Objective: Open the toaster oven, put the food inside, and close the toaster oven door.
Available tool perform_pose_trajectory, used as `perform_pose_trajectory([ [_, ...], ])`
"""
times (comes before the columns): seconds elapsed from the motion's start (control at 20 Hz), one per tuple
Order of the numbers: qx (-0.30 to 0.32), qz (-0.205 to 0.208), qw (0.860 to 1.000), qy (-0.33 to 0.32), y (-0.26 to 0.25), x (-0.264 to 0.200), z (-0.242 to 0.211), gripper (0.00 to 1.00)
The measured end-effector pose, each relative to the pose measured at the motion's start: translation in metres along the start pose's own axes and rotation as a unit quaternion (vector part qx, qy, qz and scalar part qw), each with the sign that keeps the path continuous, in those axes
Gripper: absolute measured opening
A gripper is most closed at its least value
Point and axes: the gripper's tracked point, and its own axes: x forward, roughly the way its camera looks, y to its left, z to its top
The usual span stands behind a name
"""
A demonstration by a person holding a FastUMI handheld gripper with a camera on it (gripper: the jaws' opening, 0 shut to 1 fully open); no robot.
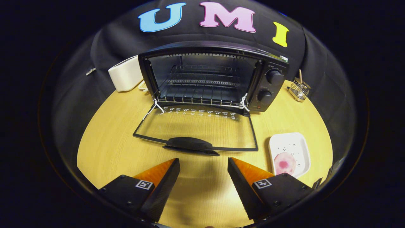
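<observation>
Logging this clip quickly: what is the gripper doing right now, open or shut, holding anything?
Gripper: open, fingers empty, spread above the wooden table, short of the black toaster oven's lowered glass door.

Open oven mouth (lowered door ahead)

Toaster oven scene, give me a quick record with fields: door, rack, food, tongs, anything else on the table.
door: toaster oven door open, lying flat on table, handle just ahead of the tongs
rack: wire rack inside, bare
food: pink round piece on white plate, beside the door
tongs: tongs open, holding nothing
other: white toaster; wire holder
</observation>
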Motion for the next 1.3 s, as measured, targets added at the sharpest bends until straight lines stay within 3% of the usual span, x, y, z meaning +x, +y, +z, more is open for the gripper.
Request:
perform_pose_trajectory([
  [0.3,-0.003,0.016,1.000,-0.021,-0.069,-0.034,0.024,0.99],
  [0.5,-0.015,0.023,1.000,-0.001,-0.129,-0.050,0.023,0.99],
  [0.65,0.018,0.037,0.999,0.030,-0.169,-0.057,0.018,0.99],
  [1.05,0.076,0.012,0.991,0.108,-0.267,-0.034,-0.017,0.99],
  [1.3,0.060,-0.009,0.987,0.146,-0.302,-0.003,-0.040,0.99],
])
